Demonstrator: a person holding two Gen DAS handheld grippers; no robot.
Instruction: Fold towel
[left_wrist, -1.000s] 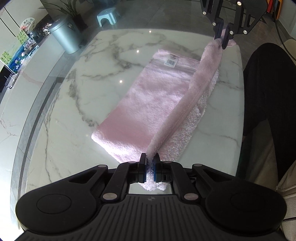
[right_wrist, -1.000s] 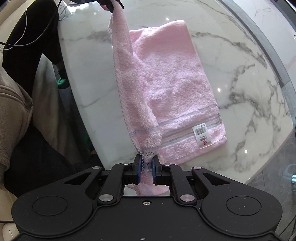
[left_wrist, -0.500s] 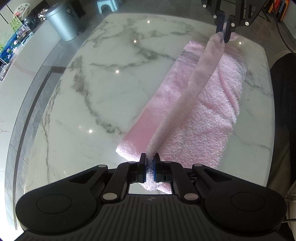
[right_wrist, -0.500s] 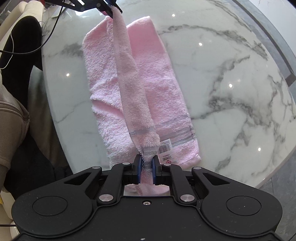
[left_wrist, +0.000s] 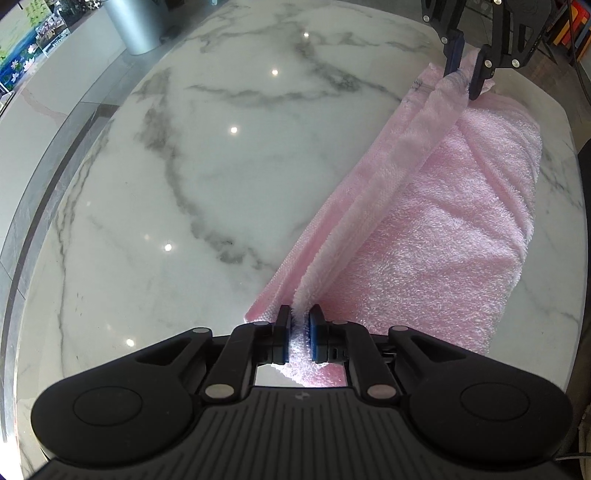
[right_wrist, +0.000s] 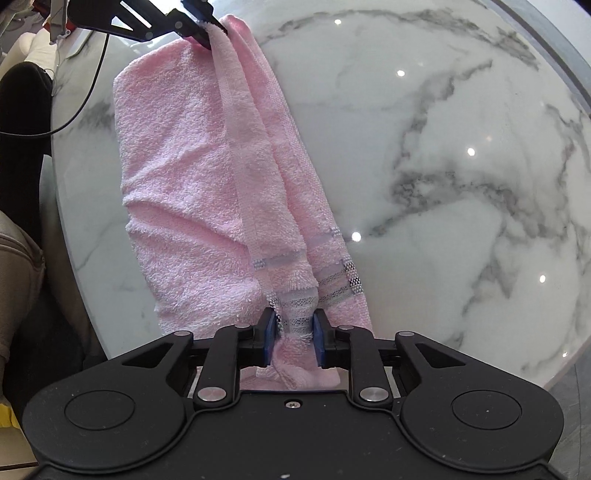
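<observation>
A pink towel lies on the white marble table, doubled over lengthwise; it also shows in the right wrist view. My left gripper is shut on one corner of the top layer. My right gripper holds the other corner at the striped end, with its jaws a little apart around the cloth. Each gripper shows at the far end of the other's view, the right one and the left one. The held edge sags low over the edge lying beneath it.
A grey metal bin stands beyond the table's far left. A person's dark trouser leg and a beige cushion lie beside the table's left edge. A black cable hangs there.
Both grippers carried the held edge across the towel and down, so the towel is now folded in half. The label is now covered. The right jaws have parted slightly.
</observation>
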